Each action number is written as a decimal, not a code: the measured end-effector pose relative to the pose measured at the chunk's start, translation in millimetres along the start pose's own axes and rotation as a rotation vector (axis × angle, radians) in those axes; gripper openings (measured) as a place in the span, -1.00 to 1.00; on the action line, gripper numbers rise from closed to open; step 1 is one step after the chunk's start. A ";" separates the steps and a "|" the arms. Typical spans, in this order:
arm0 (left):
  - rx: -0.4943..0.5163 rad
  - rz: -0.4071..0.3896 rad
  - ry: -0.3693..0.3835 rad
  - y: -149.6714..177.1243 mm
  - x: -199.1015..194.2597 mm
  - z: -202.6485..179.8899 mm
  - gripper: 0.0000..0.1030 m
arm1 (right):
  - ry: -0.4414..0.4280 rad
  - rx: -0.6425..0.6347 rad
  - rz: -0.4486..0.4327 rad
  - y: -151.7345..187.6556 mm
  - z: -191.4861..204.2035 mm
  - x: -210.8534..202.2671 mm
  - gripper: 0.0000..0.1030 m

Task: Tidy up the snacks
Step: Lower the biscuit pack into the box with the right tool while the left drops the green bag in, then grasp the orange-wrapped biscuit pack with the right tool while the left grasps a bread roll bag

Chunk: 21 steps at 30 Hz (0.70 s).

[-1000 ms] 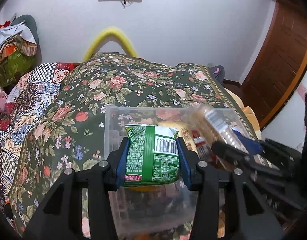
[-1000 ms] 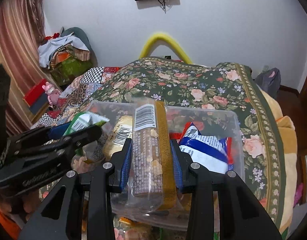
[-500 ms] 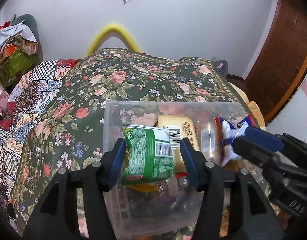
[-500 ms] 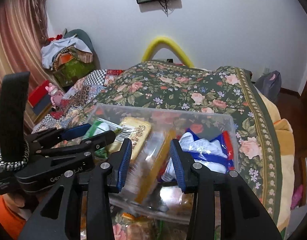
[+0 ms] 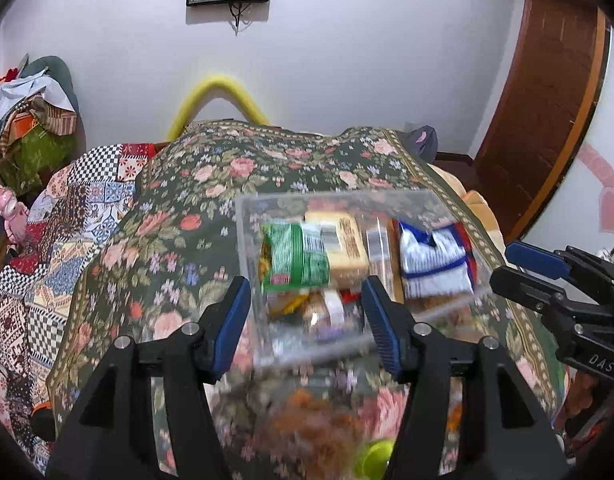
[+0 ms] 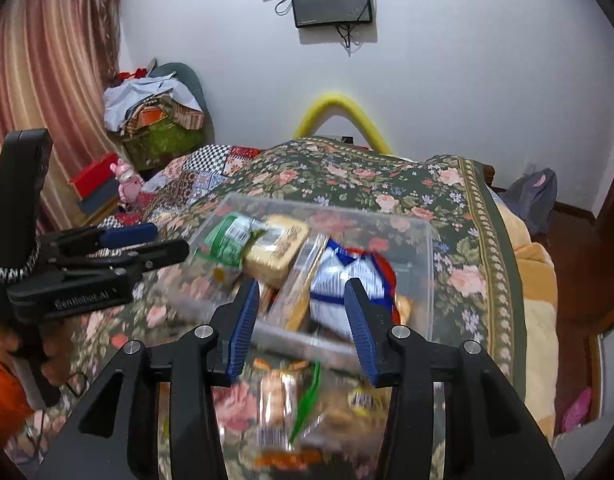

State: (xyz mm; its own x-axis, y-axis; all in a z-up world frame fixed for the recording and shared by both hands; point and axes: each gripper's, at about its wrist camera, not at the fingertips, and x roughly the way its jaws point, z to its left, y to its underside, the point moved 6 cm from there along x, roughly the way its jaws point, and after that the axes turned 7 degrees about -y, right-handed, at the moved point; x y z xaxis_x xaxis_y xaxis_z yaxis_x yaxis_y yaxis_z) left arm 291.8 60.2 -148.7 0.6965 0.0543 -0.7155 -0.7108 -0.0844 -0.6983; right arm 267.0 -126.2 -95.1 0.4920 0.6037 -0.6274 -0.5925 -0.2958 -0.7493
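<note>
Left wrist view: left gripper point(image 5: 307, 322) jaws opening, empty, clear bin point(image 5: 427, 200) of packets at 12. Right wrist view: right gripper point(image 6: 301, 326) opening, empty; loose packets point(image 6: 281, 412) on floral blanket point(image 6: 459, 240) at 6, long axis 12–6, nearer right.

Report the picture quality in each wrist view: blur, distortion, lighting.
Left wrist view: heavy fisheye bend and dark corners; the clear bin and the green packet are motion-smeared, the floral bedspread near the lens worse. Right wrist view: the same bend; packets outside the bin are blurred beyond reading, while the wall screen stays sharp under even light.
</note>
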 end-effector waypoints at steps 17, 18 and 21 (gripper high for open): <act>-0.021 0.176 0.035 94.9 17.6 6.0 0.28 | -0.041 0.045 0.171 94.7 8.3 12.0 -0.09; -0.024 0.190 0.038 98.0 22.2 4.5 0.34 | -0.043 0.049 0.183 98.4 7.1 15.2 -0.09; -0.023 0.200 0.047 103.2 30.5 0.5 0.44 | -0.041 0.061 0.215 105.8 3.9 26.0 -0.08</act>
State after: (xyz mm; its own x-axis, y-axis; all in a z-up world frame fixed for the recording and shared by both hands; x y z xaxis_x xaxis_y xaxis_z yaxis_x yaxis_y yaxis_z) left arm 239.6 53.6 -242.6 0.5461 -0.0121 -0.8376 -0.8332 -0.1116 -0.5416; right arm 214.6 -138.9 -189.9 0.3241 0.5615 -0.7613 -0.7191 -0.3767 -0.5840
